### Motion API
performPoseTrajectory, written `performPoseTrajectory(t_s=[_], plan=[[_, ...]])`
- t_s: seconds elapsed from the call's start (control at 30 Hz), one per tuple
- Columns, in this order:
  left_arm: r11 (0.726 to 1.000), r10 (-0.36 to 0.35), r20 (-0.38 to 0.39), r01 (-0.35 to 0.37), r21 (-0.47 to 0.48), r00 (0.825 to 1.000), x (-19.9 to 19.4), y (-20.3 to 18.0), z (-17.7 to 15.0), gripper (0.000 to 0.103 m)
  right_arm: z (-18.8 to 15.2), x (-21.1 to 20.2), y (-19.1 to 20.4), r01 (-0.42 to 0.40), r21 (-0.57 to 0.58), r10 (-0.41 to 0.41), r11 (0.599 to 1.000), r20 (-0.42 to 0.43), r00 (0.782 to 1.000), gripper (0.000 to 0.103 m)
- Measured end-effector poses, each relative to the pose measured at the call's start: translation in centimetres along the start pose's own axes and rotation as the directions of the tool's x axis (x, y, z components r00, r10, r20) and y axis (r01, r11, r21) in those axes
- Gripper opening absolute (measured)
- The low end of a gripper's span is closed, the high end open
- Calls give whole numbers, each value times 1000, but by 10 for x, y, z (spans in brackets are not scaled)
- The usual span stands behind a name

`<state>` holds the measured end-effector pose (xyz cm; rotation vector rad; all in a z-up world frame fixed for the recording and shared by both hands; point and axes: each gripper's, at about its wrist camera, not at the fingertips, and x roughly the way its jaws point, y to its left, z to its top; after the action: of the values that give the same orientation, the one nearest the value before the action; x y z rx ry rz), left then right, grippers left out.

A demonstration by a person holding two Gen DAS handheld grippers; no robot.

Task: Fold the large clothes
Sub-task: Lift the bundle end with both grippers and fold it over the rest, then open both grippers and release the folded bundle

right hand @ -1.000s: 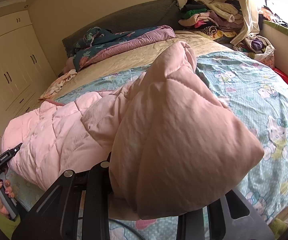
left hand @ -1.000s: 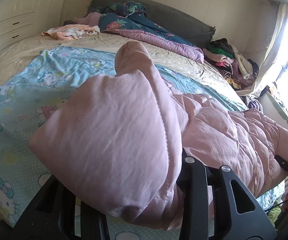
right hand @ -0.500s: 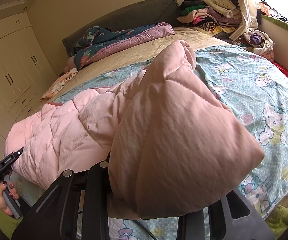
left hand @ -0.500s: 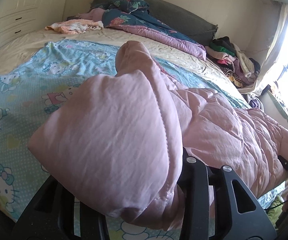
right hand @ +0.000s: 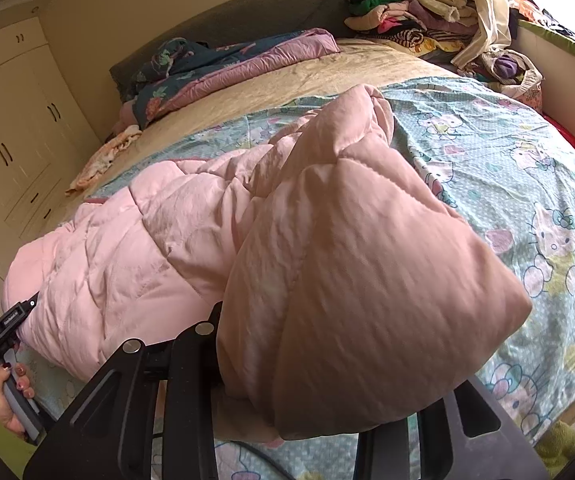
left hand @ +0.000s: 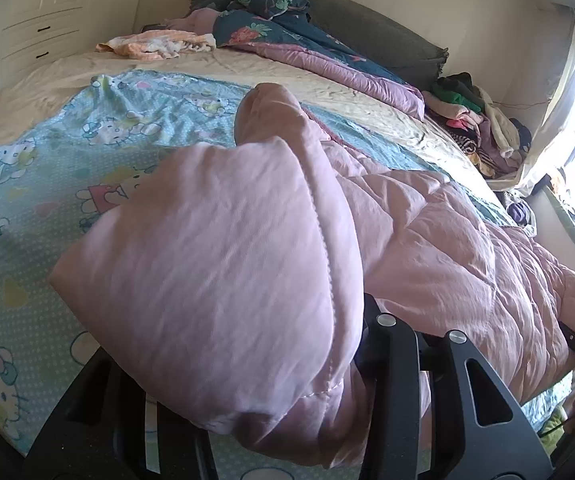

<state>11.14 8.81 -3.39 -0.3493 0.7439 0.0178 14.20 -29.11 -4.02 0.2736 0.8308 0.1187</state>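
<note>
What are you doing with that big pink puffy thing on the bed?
A person is folding a pink quilted coat on the bed's cartoon-cat sheet. Each hand holds a gripper: the left gripper and the right gripper each have a puffy corner of the coat between their fingers, lifted off the bed. Both sets of jaws have just been opening a little, so the corners may be about to be let go.
</note>
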Motion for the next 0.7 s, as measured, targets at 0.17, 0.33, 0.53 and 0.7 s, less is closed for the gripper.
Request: performPoseTrajectory(t_s=[0.17,0.33,0.53,0.7], plan=[[1000,2,-6,-2,-6,1000,3,-3,0,35,2,10,0,16,1,-16,1000,-13,1000,36],[1000,11,-7,-11,-4,1000,4,-5,-2,36,-6,13,-8,13,52,-11,999,-24,1000,42],[1000,13,-10,-13,-7,1000,4,-3,-2,37,-11,11,-22,-18,125,24,992,-50,998,57],[1000,7,-19,-7,-16,1000,3,0,-3,39,-18,0,-34,-35,177,46,984,-56,997,71]])
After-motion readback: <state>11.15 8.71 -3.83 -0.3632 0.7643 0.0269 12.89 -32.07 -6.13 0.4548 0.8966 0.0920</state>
